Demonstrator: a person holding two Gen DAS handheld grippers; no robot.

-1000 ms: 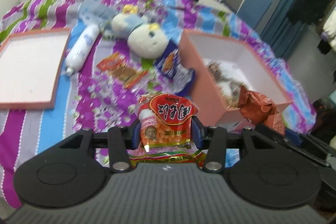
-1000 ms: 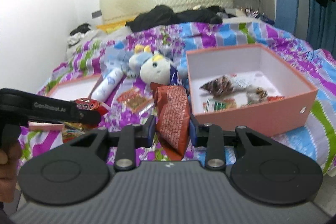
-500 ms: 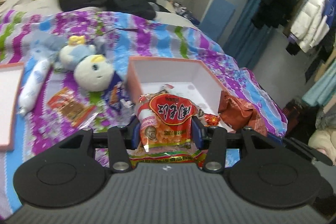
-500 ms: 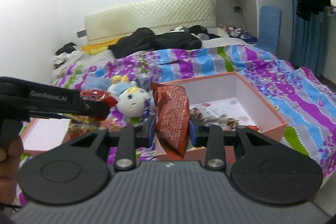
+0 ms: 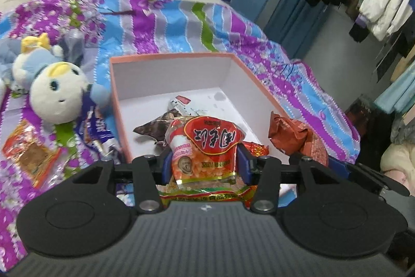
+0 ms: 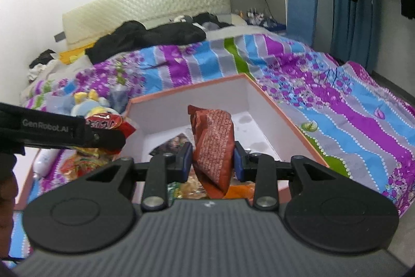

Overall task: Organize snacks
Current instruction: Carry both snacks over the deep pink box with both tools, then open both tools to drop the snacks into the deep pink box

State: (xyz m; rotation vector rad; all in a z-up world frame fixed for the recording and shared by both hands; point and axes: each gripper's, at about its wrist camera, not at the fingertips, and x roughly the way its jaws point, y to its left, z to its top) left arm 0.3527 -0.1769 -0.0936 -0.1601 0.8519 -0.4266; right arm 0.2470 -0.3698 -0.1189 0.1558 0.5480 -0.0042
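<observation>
My two packets now hang over the pink box (image 5: 259, 92), not beside it as a second ago, so dropping comes next. My left tongs (image 5: 205, 160) clench the red-and-orange snack bag (image 5: 207, 144); my right tongs (image 6: 213, 161) clench the brown packet (image 6: 214, 144). One box; three or four snacks inside; two more on the bed (image 5: 181, 17).
</observation>
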